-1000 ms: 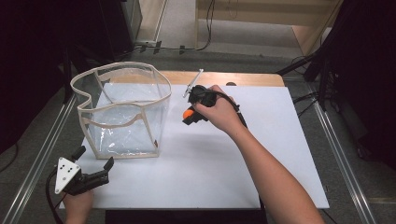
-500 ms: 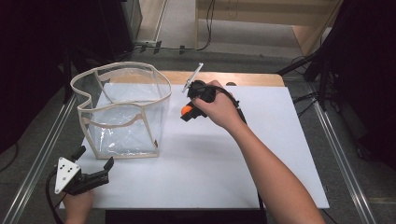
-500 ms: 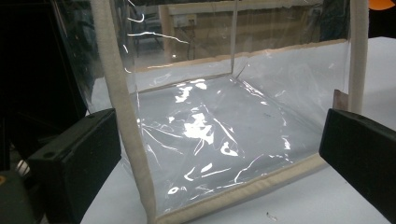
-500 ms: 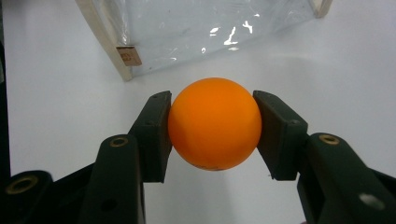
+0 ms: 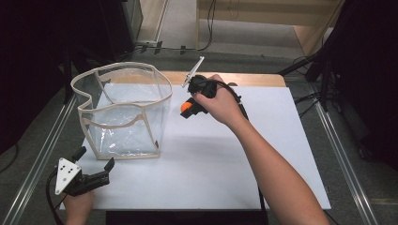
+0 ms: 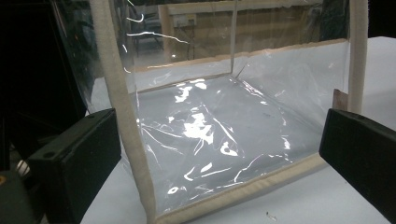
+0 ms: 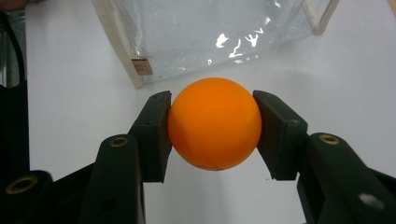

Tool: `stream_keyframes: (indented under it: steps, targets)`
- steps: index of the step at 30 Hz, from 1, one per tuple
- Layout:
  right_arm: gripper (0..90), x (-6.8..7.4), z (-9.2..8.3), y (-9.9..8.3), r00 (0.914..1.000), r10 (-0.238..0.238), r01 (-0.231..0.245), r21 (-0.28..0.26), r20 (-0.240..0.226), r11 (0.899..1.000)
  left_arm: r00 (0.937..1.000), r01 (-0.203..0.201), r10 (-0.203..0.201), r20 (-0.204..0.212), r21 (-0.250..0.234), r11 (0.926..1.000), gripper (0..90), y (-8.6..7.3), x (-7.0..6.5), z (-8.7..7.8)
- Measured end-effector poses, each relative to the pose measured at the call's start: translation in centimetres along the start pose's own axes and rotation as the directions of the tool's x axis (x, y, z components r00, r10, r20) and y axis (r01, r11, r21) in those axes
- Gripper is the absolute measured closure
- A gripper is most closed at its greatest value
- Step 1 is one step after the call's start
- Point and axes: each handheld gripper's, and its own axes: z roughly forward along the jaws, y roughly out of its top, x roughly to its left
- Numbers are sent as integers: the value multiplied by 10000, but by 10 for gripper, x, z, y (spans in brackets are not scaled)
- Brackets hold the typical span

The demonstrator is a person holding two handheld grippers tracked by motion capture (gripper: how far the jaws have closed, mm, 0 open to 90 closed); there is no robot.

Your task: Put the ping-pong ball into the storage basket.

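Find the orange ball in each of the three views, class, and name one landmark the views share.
High view: orange ball centre, in the right gripper.
Left gripper view: not in it.
Right gripper view: ball centre, clamped between both jaws.
Shared landmark: the clear bag with cream trim.

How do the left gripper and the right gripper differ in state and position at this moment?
The right gripper is shut on an orange ball, while the left gripper is open and holds nothing. The right gripper is raised beside the clear bag, toward the far side of the table; the left gripper sits at the near left corner, facing the bag. Both have black jaws and are held by hand.
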Motion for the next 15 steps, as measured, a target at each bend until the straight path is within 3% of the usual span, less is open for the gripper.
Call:
stream_keyframes:
  steps: [9,15]
  targets:
    - [478,2,-9,9,9998,-191,190,157,42,9997,10000,22,-22,20,6,10000,0,0,0,0]
    - [478,2,-17,14,9996,-264,264,-23,19,9996,10000,15,-15,31,9,10000,0,0,0,0]
